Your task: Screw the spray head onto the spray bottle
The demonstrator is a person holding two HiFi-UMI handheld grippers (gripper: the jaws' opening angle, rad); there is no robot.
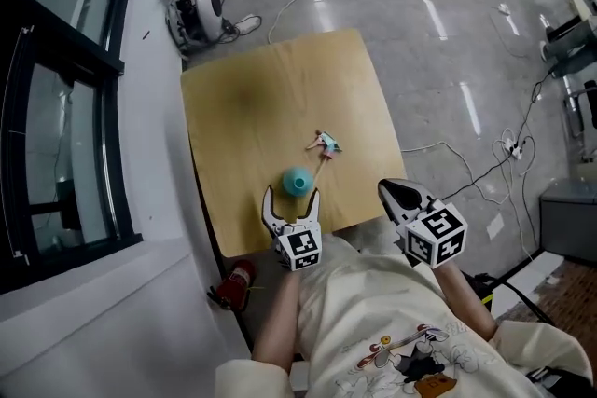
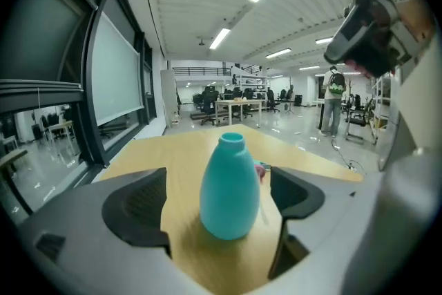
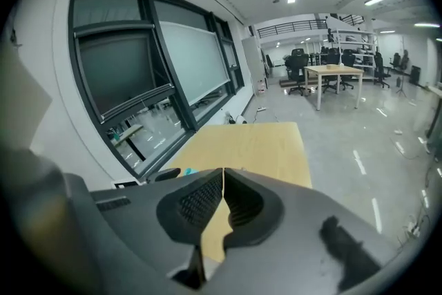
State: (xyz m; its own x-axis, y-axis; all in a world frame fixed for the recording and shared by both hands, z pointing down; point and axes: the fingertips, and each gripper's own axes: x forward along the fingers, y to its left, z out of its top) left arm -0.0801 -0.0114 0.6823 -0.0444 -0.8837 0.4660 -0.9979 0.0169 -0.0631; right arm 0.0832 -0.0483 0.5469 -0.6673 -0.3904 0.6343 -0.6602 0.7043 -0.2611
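The teal spray bottle [image 1: 297, 181] stands upright and uncapped near the wooden table's [image 1: 270, 79] near edge. It sits between the wide-open jaws of the left gripper [image 1: 292, 195], whose pads do not touch it. The spray head [image 1: 326, 144] lies just beyond the bottle. The right gripper [image 1: 399, 191] hovers by the near right corner, its jaws pressed together and empty.
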